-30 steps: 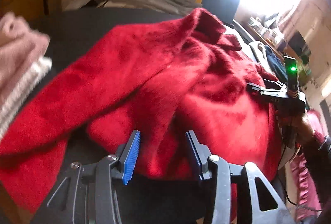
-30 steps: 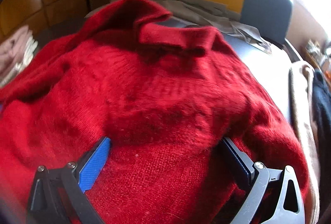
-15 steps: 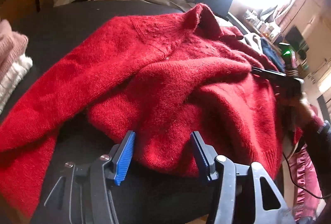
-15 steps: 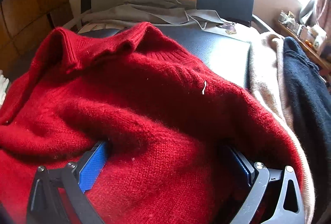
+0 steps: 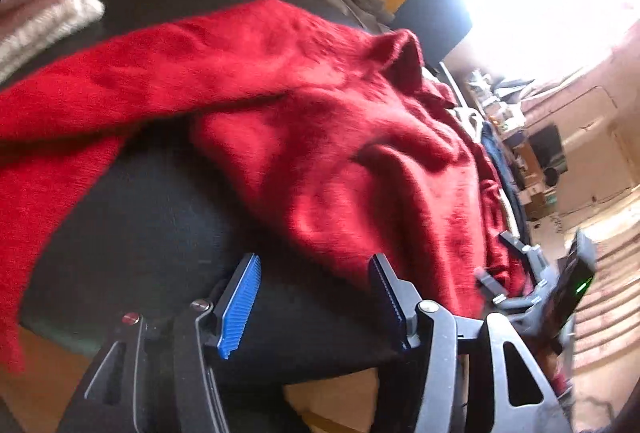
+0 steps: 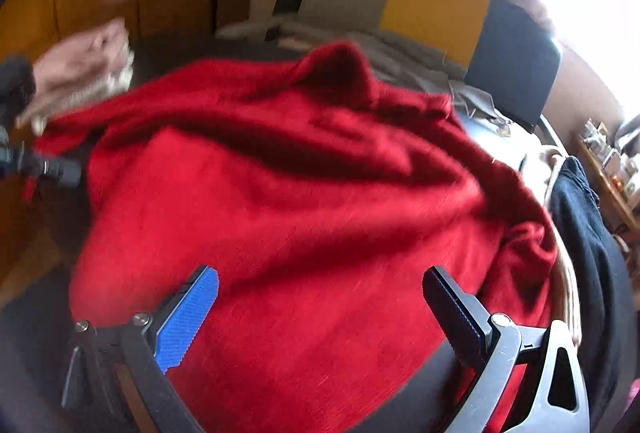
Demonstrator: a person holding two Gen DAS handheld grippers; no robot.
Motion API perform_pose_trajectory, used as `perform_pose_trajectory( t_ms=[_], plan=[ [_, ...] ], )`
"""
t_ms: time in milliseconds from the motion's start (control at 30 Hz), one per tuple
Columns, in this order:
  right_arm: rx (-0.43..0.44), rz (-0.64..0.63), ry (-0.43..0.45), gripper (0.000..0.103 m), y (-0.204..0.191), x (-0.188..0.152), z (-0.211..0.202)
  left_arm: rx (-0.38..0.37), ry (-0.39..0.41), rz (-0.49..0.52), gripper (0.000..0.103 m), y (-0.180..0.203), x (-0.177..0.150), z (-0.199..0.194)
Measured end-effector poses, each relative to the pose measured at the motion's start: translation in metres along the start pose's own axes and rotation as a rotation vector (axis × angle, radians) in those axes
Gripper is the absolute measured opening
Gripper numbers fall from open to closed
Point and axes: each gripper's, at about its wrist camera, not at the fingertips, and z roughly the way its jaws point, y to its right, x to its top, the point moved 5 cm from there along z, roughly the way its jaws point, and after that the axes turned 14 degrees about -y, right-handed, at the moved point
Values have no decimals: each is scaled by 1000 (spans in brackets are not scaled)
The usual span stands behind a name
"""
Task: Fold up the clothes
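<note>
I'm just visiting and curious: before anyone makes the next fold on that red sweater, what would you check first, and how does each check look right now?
1. Left gripper free of cloth: ok, jaws open over the dark table.
2. Right gripper free: ok, jaws open, red sweater between them, not pinched.
3. Sweater flat: not ok, bunched and wrinkled.
4. Sleeve laid out: ok, stretched toward the left.
5. Collar flat: not ok, standing up.
6. Sharp view: not ok, blurred.

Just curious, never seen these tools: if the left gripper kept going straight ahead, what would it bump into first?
Probably the red sweater; its near edge lies just beyond the open left gripper, though depth is hard to judge.
</note>
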Motion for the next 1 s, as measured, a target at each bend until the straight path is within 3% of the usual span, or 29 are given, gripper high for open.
perform_pose_trajectory(
  t_ms=[67,167,233,267,400,533,600,667,767,867,1000],
  plan=[
    [-16,24,-19,103,3,-9,3,-36,-11,-10,57,9,4,10],
    [-40,60,-48,103,7,-21,8,-22,15,11,53,24,19,24],
    [-55,85,-67,103,10,-30,11,-37,-11,4,32,29,30,32],
    [-63,97,-76,103,12,-34,13,-61,-22,2,15,32,34,33],
    [-83,152,-111,103,20,-52,18,-207,25,87,9,55,38,-7],
    [-20,258,-122,103,44,-67,22,-300,71,134,5,61,29,-59],
    [11,295,-119,103,51,-72,24,-349,89,134,5,60,23,-79],
    [11,294,-108,103,49,-74,22,-322,93,125,6,51,17,-84],
    [14,292,-101,103,46,-75,20,-251,94,108,27,36,7,-83],
    [21,297,-90,103,48,-77,19,-173,4,28,36,14,-8,-43],
    [19,302,-76,103,48,-76,19,-237,-33,-65,38,7,-16,3]
  ],
)
